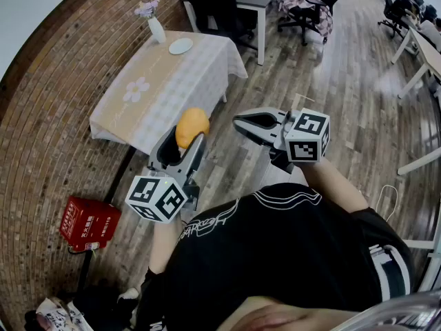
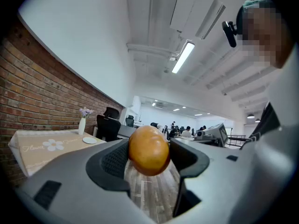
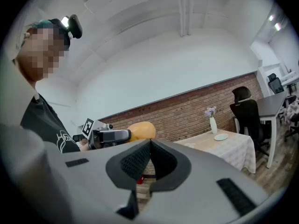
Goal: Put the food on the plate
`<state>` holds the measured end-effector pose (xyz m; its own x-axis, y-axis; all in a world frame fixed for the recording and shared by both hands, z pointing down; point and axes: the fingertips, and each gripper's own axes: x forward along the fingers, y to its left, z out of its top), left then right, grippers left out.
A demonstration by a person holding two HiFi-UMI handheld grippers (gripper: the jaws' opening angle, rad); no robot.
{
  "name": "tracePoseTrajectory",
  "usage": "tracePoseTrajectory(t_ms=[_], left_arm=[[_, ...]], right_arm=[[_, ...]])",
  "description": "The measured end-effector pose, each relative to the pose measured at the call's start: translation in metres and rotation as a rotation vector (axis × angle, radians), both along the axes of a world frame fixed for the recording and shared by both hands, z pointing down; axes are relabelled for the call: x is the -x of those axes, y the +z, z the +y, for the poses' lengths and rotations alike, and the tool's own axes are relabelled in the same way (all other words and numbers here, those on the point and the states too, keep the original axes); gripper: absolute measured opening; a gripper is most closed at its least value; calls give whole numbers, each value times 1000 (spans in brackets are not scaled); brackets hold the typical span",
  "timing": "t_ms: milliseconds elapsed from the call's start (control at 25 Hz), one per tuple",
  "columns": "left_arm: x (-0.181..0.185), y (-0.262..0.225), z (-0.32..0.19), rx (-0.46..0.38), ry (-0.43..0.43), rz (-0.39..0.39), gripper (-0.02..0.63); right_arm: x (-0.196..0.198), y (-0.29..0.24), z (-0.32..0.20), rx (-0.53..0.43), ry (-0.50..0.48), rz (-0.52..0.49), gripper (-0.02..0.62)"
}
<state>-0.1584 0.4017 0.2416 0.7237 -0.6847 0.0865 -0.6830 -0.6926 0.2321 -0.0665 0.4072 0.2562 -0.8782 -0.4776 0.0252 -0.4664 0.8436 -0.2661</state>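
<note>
Ideally the left claw (image 1: 182,147), clamped on the orange food (image 1: 192,126), should carry it level to the plate (image 1: 180,45) beside the vase (image 1: 156,27), the right claw (image 3: 148,158) closed on nothing

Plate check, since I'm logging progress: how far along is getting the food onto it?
Done: the pick-up. The left gripper is shut on the round orange food, held in the air short of the table. In hand: the carry; the right gripper is shut and empty. Left: reaching the table and setting the food on the bare-looking white plate beside the vase.
</note>
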Motion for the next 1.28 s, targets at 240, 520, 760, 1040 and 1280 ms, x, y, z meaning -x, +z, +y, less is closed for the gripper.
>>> tracePoseTrajectory(t_ms=[240, 520, 760, 1040, 1280], left_arm=[[-6, 7, -6, 19, 12, 14, 281], [-6, 15, -16, 41, 21, 28, 281], [-11, 20, -29, 50, 34, 42, 281], [-24, 32, -55, 85, 44, 41, 281], [-37, 51, -93, 133, 34, 38, 281]], right_arm=[[-8, 5, -10, 11, 28, 5, -3], [-9, 8, -17, 46, 34, -35, -3], [-12, 17, -30, 66, 48, -27, -3], [-24, 30, -55, 91, 69, -37, -3], [-35, 46, -93, 129, 58, -45, -3]])
